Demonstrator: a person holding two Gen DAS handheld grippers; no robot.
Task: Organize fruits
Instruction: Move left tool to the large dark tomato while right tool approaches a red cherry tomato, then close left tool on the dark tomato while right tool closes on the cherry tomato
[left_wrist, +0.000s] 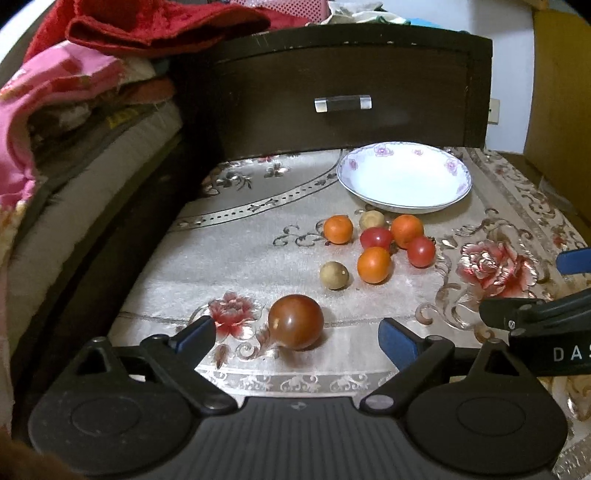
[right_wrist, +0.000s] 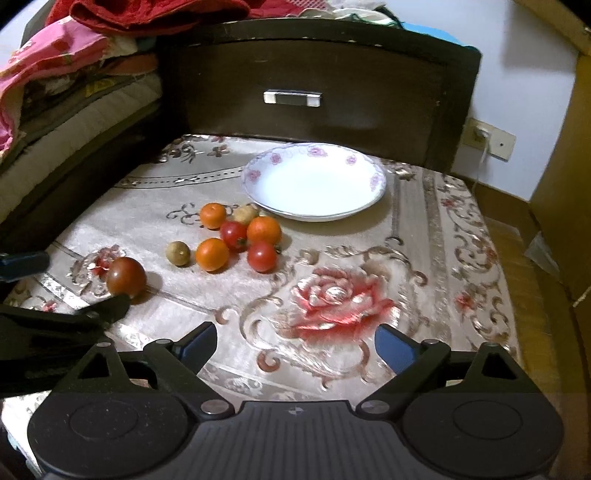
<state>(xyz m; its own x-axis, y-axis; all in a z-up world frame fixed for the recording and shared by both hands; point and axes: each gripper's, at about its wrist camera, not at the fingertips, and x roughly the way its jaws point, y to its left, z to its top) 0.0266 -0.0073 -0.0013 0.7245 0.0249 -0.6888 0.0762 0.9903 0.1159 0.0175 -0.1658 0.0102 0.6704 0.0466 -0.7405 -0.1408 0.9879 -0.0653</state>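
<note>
Now, from the left wrist, we hold our left gripper (left_wrist: 297, 338) with its jaws wide, pressing nothing; the dark brownish tomato (left_wrist: 296, 321) sits on the floral cloth (left_wrist: 229, 266) between the blue pads. Beyond the tomato lie two longans (left_wrist: 334, 275), three small oranges (left_wrist: 373, 264) and two red cherry tomatoes (left_wrist: 421, 251), clustered just before the flowered plate (left_wrist: 404, 177), which is bare. Behind the plate stands a dark drawer front (left_wrist: 343, 103).

From the right wrist, our right gripper (right_wrist: 295, 345) is spread wide over the big red rose (right_wrist: 332, 299), holding nothing. Right of the plate (right_wrist: 314, 181) the cloth runs clear to the table's edge.
</note>
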